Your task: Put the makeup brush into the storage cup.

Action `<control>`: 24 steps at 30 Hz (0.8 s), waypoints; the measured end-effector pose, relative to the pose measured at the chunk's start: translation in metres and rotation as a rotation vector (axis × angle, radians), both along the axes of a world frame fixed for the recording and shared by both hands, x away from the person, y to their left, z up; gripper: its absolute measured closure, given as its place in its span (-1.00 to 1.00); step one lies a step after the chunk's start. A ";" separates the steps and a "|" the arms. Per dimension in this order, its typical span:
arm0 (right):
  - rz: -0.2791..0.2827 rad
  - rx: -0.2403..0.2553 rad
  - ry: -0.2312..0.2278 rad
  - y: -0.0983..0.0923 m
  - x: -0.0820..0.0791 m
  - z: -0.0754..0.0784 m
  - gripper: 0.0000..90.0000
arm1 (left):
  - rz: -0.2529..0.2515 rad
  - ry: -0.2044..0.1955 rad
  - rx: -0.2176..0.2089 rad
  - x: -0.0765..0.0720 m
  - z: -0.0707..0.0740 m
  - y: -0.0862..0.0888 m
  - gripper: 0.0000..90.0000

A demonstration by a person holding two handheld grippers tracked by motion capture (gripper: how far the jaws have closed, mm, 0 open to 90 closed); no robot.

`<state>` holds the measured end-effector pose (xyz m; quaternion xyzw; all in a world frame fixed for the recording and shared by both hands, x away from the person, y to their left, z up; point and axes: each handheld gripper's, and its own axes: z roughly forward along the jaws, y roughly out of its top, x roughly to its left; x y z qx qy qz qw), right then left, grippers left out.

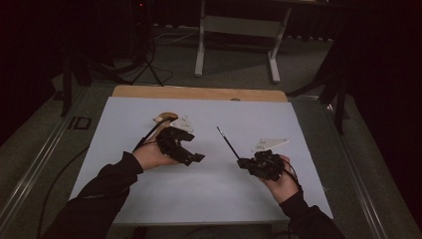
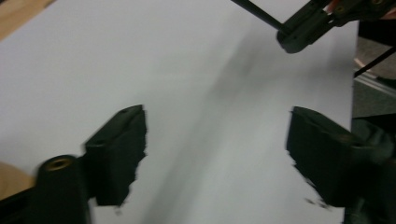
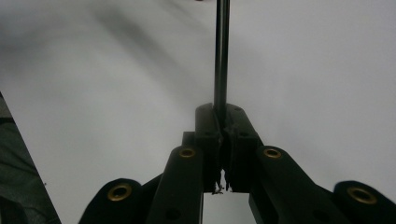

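A thin black rod slants up and to the left over the white sheet. My right gripper is shut on its lower end. In the right gripper view the rod runs straight ahead from the closed jaws of the right gripper. My left gripper hovers left of the middle, open, with nothing between its fingers. In the left gripper view, bare white sheet lies between the wide-apart jaws of the left gripper. The right gripper and the rod sit at the top right.
The sheet lies on a wooden board. A small tan wooden piece lies behind the left gripper. Past the table, a white-legged table frame and cables stand on the grey floor. Metal rails run along both sides.
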<state>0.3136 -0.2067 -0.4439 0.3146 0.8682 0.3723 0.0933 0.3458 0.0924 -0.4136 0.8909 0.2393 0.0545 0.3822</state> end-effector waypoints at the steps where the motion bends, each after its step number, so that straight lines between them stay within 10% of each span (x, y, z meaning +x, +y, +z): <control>1: -0.010 0.006 -0.003 0.000 -0.001 0.000 0.90 | 0.001 0.005 -0.003 0.000 -0.001 0.000 -0.68; 9: -0.048 0.043 0.011 -0.005 -0.001 -0.004 0.90 | 0.026 0.056 -0.105 -0.003 -0.008 0.004 -0.97; 17: -0.071 0.057 0.017 -0.009 0.001 -0.007 0.90 | 0.146 -0.010 -0.132 -0.011 -0.017 0.002 -0.97; 22: -0.069 0.059 0.018 -0.009 0.001 -0.008 0.90 | 0.215 0.020 -0.186 -0.006 -0.016 0.005 -0.97; 24: -0.066 0.060 0.014 -0.010 0.001 -0.008 0.90 | 0.218 -0.042 -0.166 -0.007 -0.015 0.006 -0.97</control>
